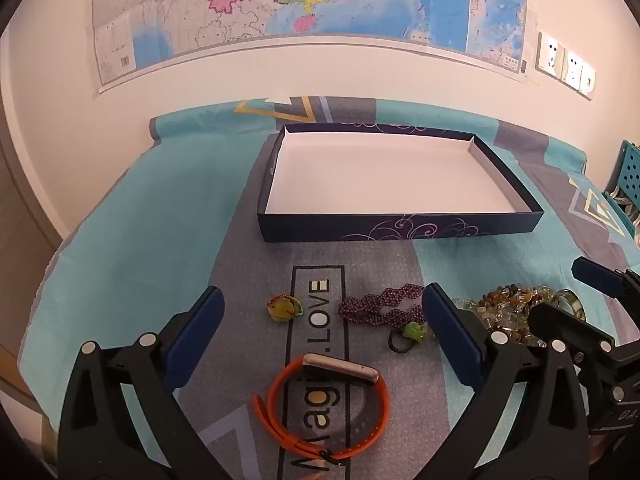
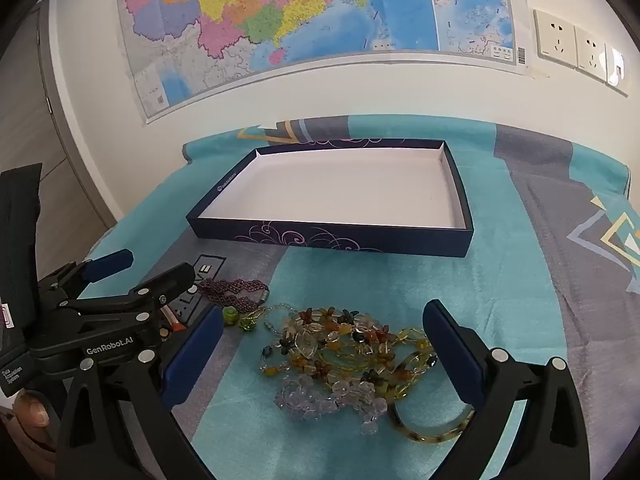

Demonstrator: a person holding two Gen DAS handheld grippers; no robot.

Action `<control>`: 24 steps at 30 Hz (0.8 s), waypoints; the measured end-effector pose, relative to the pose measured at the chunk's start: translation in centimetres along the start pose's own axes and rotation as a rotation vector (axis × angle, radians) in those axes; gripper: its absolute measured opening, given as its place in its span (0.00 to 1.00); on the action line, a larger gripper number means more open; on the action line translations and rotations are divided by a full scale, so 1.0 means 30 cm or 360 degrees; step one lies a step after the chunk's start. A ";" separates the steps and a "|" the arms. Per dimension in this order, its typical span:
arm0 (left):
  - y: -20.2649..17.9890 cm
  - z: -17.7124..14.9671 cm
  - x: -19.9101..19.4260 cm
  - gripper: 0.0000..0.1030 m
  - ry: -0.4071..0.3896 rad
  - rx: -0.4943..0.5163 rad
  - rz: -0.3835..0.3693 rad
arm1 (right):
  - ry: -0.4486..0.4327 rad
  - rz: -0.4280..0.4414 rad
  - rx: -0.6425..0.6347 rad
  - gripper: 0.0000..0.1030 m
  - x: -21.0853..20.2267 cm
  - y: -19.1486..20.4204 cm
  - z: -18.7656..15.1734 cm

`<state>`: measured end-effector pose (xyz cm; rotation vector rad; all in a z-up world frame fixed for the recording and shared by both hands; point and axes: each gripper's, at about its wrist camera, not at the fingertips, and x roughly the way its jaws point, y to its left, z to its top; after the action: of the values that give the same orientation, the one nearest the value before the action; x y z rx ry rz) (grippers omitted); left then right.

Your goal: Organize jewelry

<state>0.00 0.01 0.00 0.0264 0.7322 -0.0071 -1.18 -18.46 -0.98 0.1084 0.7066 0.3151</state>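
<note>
A shallow dark blue box (image 1: 400, 228) with a white inside lies open and empty at the back of the table; it also shows in the right wrist view (image 2: 332, 236). My left gripper (image 1: 322, 314) is open above an orange-strapped watch (image 1: 324, 404), a purple beaded bracelet (image 1: 380, 306), a yellow-green ring (image 1: 282, 308) and a green charm on a dark cord (image 1: 412, 332). My right gripper (image 2: 322, 332) is open above a heap of amber, clear and lilac bead strings (image 2: 340, 356) and a jade-coloured bangle (image 2: 432, 426). Neither gripper holds anything.
A teal and grey patterned cloth (image 1: 160, 240) covers the table. A wall with a map (image 2: 300, 12) and sockets (image 2: 576, 46) stands behind. A teal perforated rack (image 1: 632, 172) sits at the far right. The left gripper's body (image 2: 100, 320) is close at the right gripper's left.
</note>
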 end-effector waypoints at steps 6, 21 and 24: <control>0.003 0.001 0.001 0.95 0.0004 -0.0004 -0.0004 | 0.0004 -0.0002 0.0004 0.94 0.006 0.005 -0.008; -0.013 -0.010 0.005 0.95 0.0013 -0.0005 0.0001 | 0.0007 0.0010 0.0007 0.94 0.002 -0.002 -0.008; -0.011 -0.008 0.008 0.95 0.0015 -0.0007 -0.0003 | 0.0008 0.0015 0.0014 0.94 -0.001 -0.005 -0.009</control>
<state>0.00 -0.31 -0.35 0.0214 0.7417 -0.0069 -1.33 -18.61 -1.20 0.1192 0.7129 0.3214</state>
